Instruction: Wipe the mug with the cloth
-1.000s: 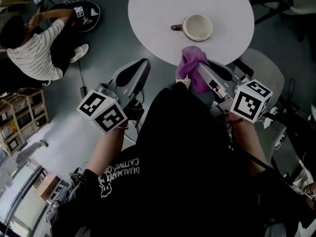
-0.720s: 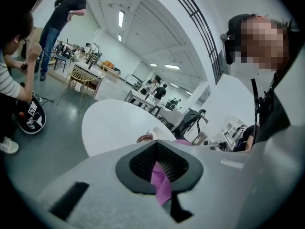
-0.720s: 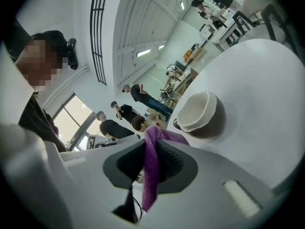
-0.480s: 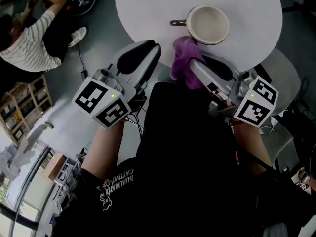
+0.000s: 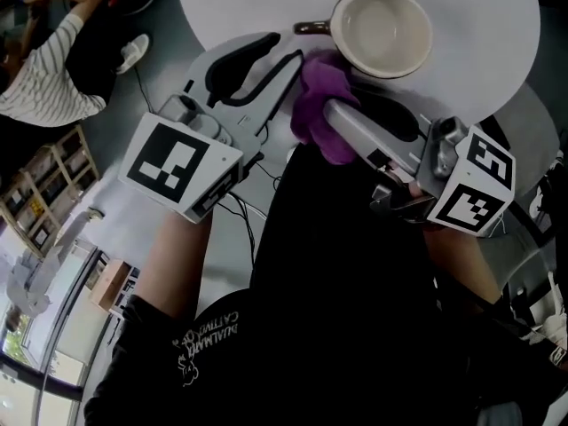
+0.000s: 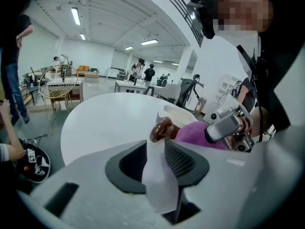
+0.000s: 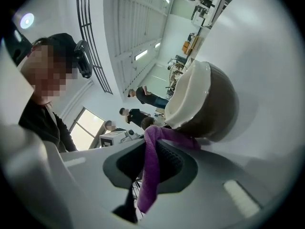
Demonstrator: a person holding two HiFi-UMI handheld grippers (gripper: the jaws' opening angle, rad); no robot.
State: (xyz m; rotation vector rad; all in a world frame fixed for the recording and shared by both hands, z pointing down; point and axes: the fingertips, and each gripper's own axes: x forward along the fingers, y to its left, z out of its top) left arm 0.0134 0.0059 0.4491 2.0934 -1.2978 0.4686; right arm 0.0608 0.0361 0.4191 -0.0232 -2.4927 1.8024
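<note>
At the near edge of the table, head view: the mug (image 5: 383, 32) stands upright on the round white table (image 5: 484, 65), with its brown handle (image 5: 311, 27) turned toward my left side.
Left tongs, head view: my left gripper (image 5: 282, 50) reaches over the table rim toward that handle, jaws apart.
Right tongs, head view: my right gripper (image 5: 333, 109) is clamped on the purple cloth (image 5: 315, 114), which is bunched just beside the mug's near wall.
Left gripper view: my jaws have just been opening and stand wide. Only bare tabletop shows in the gap, with nothing between them. The handle (image 6: 161, 130) sits just beyond the tips, and the cloth (image 6: 198, 135) is to its right.
Right gripper view: the jaws are closed on the cloth (image 7: 151, 175), and a fold hangs down between the pads. Its top seems to lie against the brown outer wall of the mug (image 7: 209, 104).
Risk: the mug is near the table edge and not yet held. If I press with the cloth before my left jaws take the handle, I judge it could slide or tip.
Second risk: if I close the left jaws off-centre, they could knock the handle and spin the mug.
Around: a person in a striped shirt (image 5: 49, 87) sits on the floor well to the left, with a shelf unit (image 5: 40, 207) nearer.
In the way: nothing lies between my left jaws and the handle, but the cloth crowds its right side.
</note>
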